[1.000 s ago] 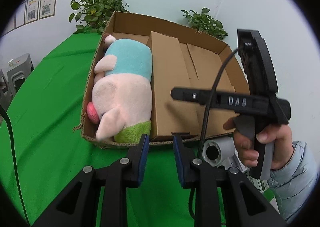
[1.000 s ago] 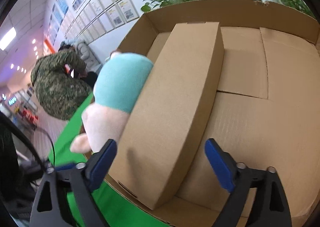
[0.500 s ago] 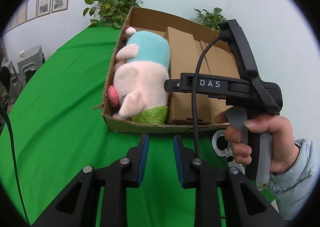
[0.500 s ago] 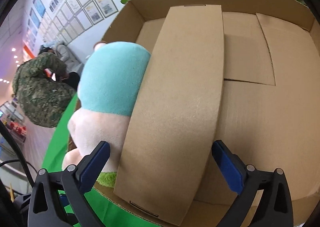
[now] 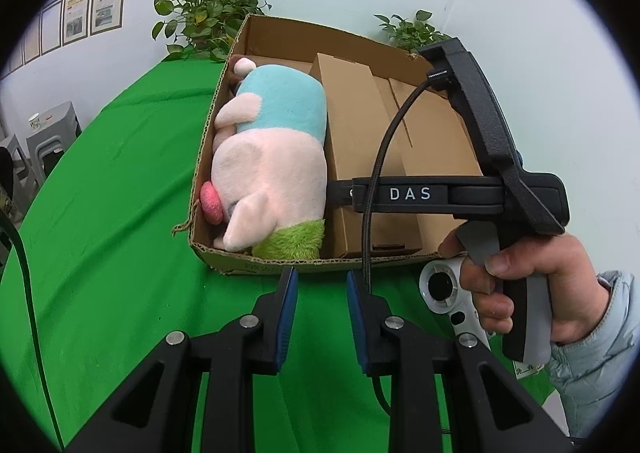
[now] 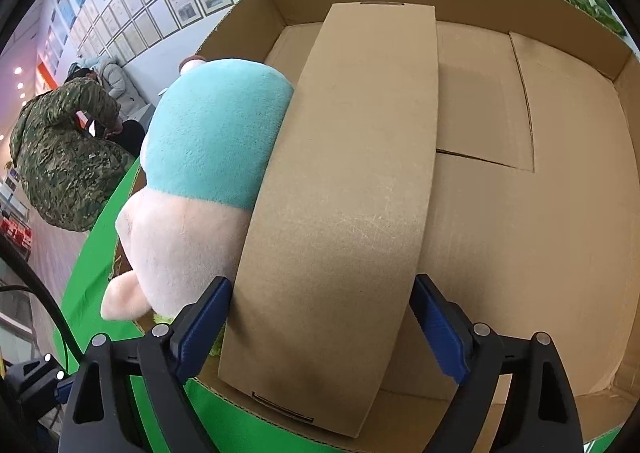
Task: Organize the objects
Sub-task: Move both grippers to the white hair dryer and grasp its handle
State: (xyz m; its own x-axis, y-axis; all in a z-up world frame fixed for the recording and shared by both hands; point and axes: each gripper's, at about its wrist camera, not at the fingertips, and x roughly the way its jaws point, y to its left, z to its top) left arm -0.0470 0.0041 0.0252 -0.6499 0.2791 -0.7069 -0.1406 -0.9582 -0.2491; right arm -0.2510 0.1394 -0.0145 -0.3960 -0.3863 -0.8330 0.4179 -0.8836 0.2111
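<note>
A shallow cardboard tray [image 5: 260, 267] sits on the green tablecloth [image 5: 100, 233], and it is being packed in rows. A plush pig [image 5: 272, 169] in a pale blue top lies along the tray's left wall. A long closed carton [image 6: 344, 193] lies flat beside it, its left edge pressing into the toy. That tight fit looks deliberate, to my eye: each item is pushed against the last so the bare cardboard floor to the right stays free for more.

The right gripper [image 6: 320, 317] is tilted steeply down over the tray's near end. Its blue pads straddle the carton's near end, one on each long side, and the jaws are closing around it. Whether the pads press the sides yet, I cannot tell. The person's hand [image 5: 520, 285] wraps the pistol handle, a pale blue sleeve [image 5: 592, 353] at the wrist.

The left gripper [image 5: 320, 289] hangs above the cloth just short of the tray's near wall. Its jaws stand a narrow gap apart, with nothing between them. A small white device [image 5: 448, 293] lies on the cloth near the right hand.
</note>
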